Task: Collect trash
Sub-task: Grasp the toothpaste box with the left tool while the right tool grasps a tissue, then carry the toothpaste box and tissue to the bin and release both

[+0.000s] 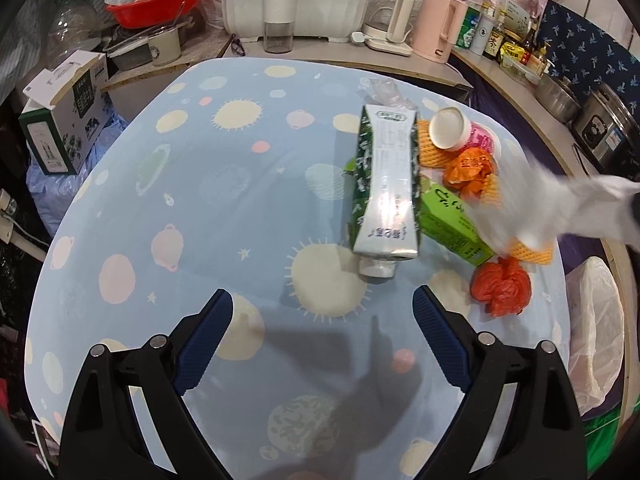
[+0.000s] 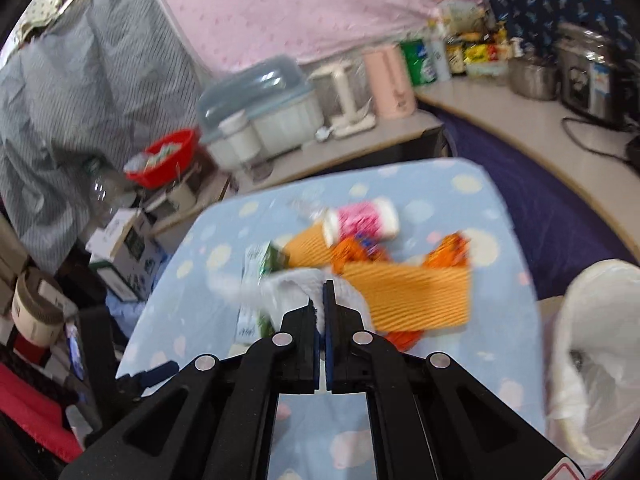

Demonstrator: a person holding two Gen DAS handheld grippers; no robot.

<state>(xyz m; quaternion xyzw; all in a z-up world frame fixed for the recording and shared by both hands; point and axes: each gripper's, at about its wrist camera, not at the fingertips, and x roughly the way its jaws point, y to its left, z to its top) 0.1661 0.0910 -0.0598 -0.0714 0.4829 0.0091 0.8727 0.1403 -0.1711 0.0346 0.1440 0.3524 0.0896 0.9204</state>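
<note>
A pile of trash lies on the blue planet-print tablecloth: a green-and-white milk carton lying with its cap toward me, a green box, a pink-and-white cup, orange foam netting, orange wrappers and a red plastic bag. My left gripper is open and empty, just short of the carton's cap. My right gripper is shut on a white crumpled tissue, held above the pile; it shows blurred in the left wrist view.
A bin lined with a white bag stands right of the table. A counter behind holds a dish rack, kettles, bottles and pots. A red basin and a cardboard box sit at the left.
</note>
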